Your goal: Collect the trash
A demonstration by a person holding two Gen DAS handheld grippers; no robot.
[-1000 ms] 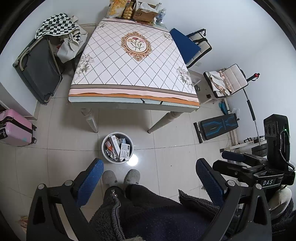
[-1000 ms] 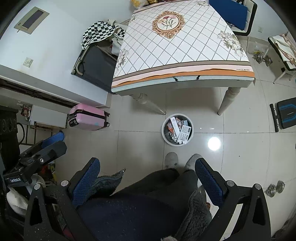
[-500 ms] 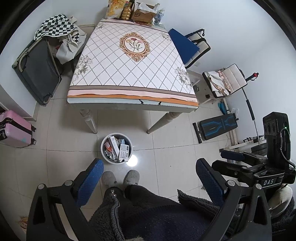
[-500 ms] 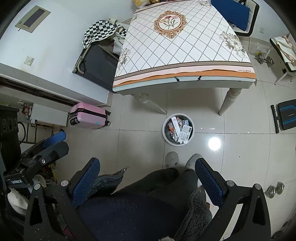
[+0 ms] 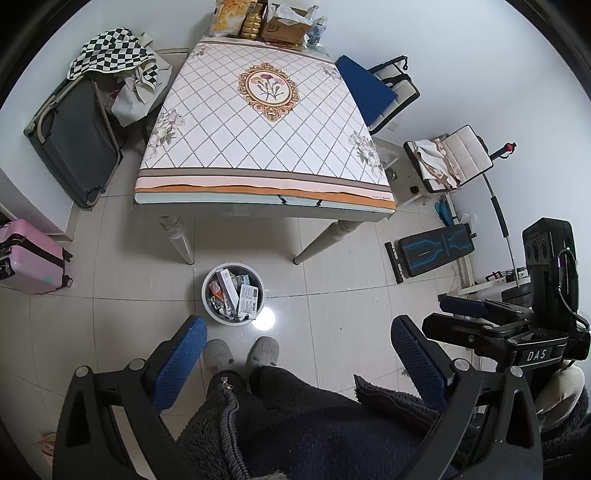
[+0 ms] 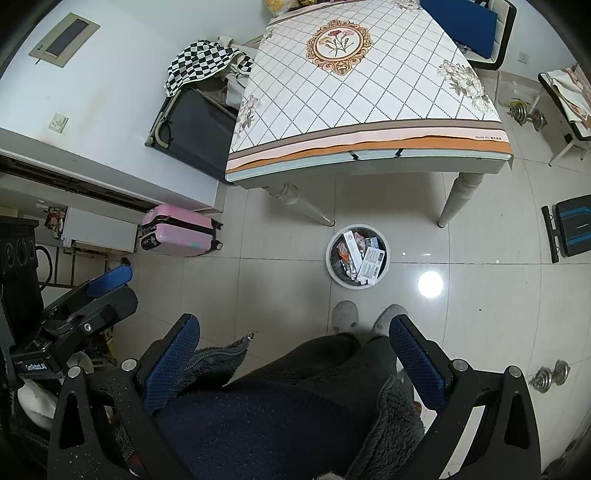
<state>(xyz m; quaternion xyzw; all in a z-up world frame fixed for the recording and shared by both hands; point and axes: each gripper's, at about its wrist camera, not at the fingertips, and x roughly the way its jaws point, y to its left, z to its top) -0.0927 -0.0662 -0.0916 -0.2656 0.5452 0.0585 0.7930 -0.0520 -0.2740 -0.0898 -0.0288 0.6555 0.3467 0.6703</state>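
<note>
A round white trash bin stands on the tiled floor in front of the table, holding several boxes and wrappers. My left gripper is open, held high above the floor over a person's legs and grey slippers. My right gripper is open too, also raised over the person's lap, with nothing between its fingers. Each gripper shows in the other's view, the right one at the right, the left one at the left.
A table with a floral diamond-pattern cloth carries boxes and bottles at its far end. A pink suitcase, a dark open suitcase, chairs, a bench and dumbbells ring the floor.
Both views have drifted slightly; the table and bin sit a little lower and nearer the centre in the left wrist view. Both grippers stay open and empty.
</note>
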